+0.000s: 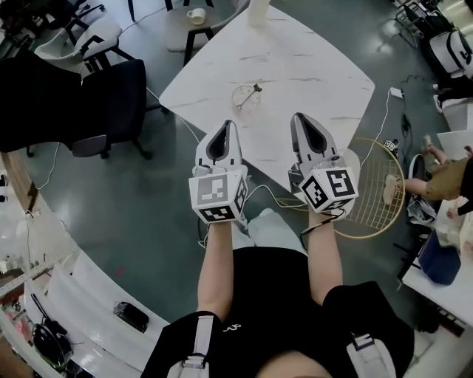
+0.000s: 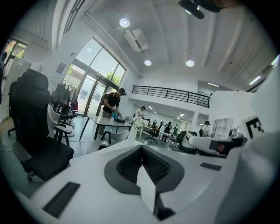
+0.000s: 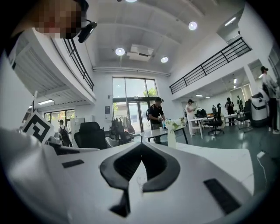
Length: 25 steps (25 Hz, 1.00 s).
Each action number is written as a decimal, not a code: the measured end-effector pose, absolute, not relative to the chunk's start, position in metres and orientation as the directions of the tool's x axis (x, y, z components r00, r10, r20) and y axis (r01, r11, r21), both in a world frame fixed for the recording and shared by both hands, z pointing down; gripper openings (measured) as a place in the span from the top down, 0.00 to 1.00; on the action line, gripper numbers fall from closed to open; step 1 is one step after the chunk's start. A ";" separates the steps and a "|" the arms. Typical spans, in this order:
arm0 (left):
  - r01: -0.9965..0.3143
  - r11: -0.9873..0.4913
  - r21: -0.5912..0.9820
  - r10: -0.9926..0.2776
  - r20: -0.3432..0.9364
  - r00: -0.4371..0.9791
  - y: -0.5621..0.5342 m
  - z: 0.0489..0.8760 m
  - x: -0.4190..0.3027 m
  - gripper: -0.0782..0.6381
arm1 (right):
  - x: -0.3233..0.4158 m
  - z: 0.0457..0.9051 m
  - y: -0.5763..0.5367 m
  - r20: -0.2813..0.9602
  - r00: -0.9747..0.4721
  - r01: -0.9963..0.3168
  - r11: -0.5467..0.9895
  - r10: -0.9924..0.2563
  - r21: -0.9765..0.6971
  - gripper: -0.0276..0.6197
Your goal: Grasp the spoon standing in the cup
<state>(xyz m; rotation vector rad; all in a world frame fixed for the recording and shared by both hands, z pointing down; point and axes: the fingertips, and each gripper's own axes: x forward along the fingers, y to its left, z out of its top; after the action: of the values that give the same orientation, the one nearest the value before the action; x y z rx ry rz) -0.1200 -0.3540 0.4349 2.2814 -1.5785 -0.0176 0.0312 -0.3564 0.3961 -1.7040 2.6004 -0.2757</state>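
A clear glass cup [image 1: 244, 97] stands on the white marble table [image 1: 310, 74], and a spoon [image 1: 253, 91] leans in it with its handle toward the right. My left gripper [image 1: 226, 124] is shut and empty over the table's near edge, a short way in front of the cup. My right gripper [image 1: 298, 117] hovers beside it, to the cup's near right, also shut with nothing in it. In the left gripper view the dark pads [image 2: 127, 164] meet at the tips. The pads [image 3: 155, 164] in the right gripper view meet too. Neither gripper view shows the cup clearly.
A white vase [image 1: 259, 11] stands at the table's far end. Left of the table is a black office chair [image 1: 111, 103]. A racket [image 1: 373, 188] and cables lie on the floor at the right, near a seated person's arm [image 1: 443, 177]. Other people stand at distant tables [image 3: 155, 111].
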 end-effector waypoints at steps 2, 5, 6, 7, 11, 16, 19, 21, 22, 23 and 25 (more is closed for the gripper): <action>-0.897 -0.310 0.316 -0.896 0.217 0.386 -0.366 0.443 -0.114 0.87 | 0.042 0.407 -0.367 0.118 -0.381 -0.917 0.359 -0.917 -0.172 0.95; -0.890 -0.320 0.324 -0.880 0.246 0.406 -0.379 0.453 -0.105 0.87 | 0.044 0.415 -0.383 0.141 -0.386 -0.914 0.357 -0.912 -0.193 0.95; -0.889 -0.330 0.319 -0.874 0.253 0.415 -0.381 0.455 -0.101 0.87 | 0.041 0.417 -0.388 0.146 -0.399 -0.909 0.368 -0.905 -0.197 0.95; -0.889 -0.337 0.311 -0.869 0.261 0.421 -0.383 0.457 -0.100 0.87 | 0.037 0.420 -0.394 0.154 -0.415 -0.903 0.384 -0.897 -0.195 0.95; -0.902 -0.294 0.316 -0.868 0.307 0.390 -0.389 0.469 -0.118 0.87 | 0.017 0.437 -0.416 0.211 -0.480 -0.876 0.456 -0.852 -0.156 0.95; -0.898 -0.292 0.330 -0.853 0.335 0.401 -0.394 0.486 -0.116 0.87 | 0.000 0.459 -0.447 0.256 -0.561 -0.828 0.536 -0.787 -0.165 0.90; -0.895 -0.292 0.336 -0.846 0.345 0.406 -0.400 0.493 -0.114 0.87 | -0.004 0.480 -0.467 0.310 -0.585 -0.807 0.575 -0.750 -0.131 0.84; -0.897 -0.283 0.339 -0.847 0.351 0.400 -0.402 0.497 -0.116 0.87 | -0.006 0.496 -0.478 0.348 -0.596 -0.795 0.594 -0.723 -0.127 0.80; -0.898 -0.275 0.342 -0.847 0.356 0.395 -0.403 0.499 -0.118 0.87 | -0.006 0.503 -0.483 0.365 -0.601 -0.789 0.601 -0.711 -0.129 0.78; -0.900 -0.266 0.346 -0.848 0.360 0.389 -0.403 0.501 -0.121 0.87 | -0.007 0.510 -0.487 0.381 -0.605 -0.784 0.607 -0.699 -0.130 0.76; -0.904 -0.245 0.349 -0.852 0.367 0.373 -0.405 0.503 -0.127 0.87 | -0.010 0.523 -0.496 0.415 -0.609 -0.774 0.621 -0.676 -0.125 0.74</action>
<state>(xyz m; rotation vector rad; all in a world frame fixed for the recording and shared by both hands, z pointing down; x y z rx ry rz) -0.1271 -0.4047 0.5030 2.1353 -1.5121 0.1376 -0.0098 -0.4961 0.5230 -1.4437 3.1184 -0.5210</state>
